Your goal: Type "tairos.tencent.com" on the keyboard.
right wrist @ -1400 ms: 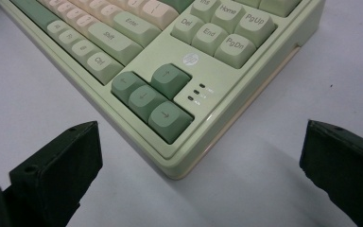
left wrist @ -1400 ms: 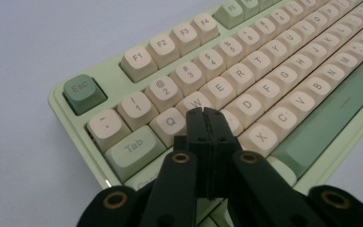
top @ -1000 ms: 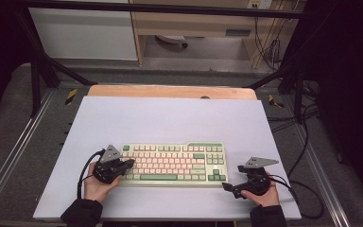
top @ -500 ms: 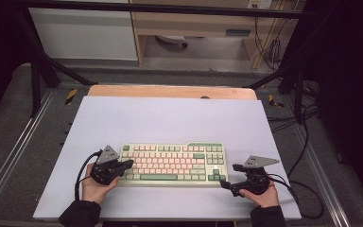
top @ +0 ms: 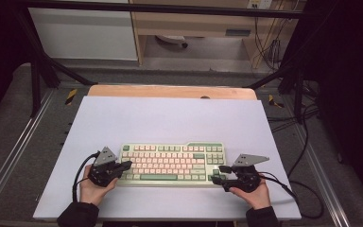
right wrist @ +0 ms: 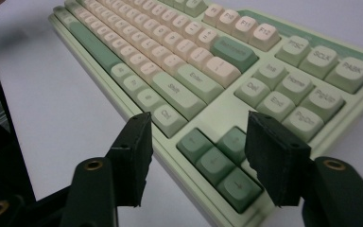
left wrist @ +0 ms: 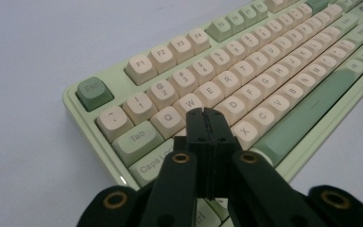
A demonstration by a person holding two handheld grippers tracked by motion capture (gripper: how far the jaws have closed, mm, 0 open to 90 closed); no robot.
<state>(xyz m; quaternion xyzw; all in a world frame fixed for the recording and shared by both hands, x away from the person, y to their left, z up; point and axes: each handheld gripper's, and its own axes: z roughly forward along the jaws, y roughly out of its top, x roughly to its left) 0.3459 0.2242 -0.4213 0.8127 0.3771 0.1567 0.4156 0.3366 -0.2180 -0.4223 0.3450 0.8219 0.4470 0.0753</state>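
A green and cream keyboard (top: 172, 163) lay flat on the near middle of the white table (top: 170, 118). The left gripper (top: 125, 165) sat at its left end, jaws pressed together over the letter keys near Caps Lock (left wrist: 156, 161). The right gripper (top: 219, 174) was at the near right corner, jaws spread wide on either side of the arrow keys (right wrist: 220, 163), gripping nothing.
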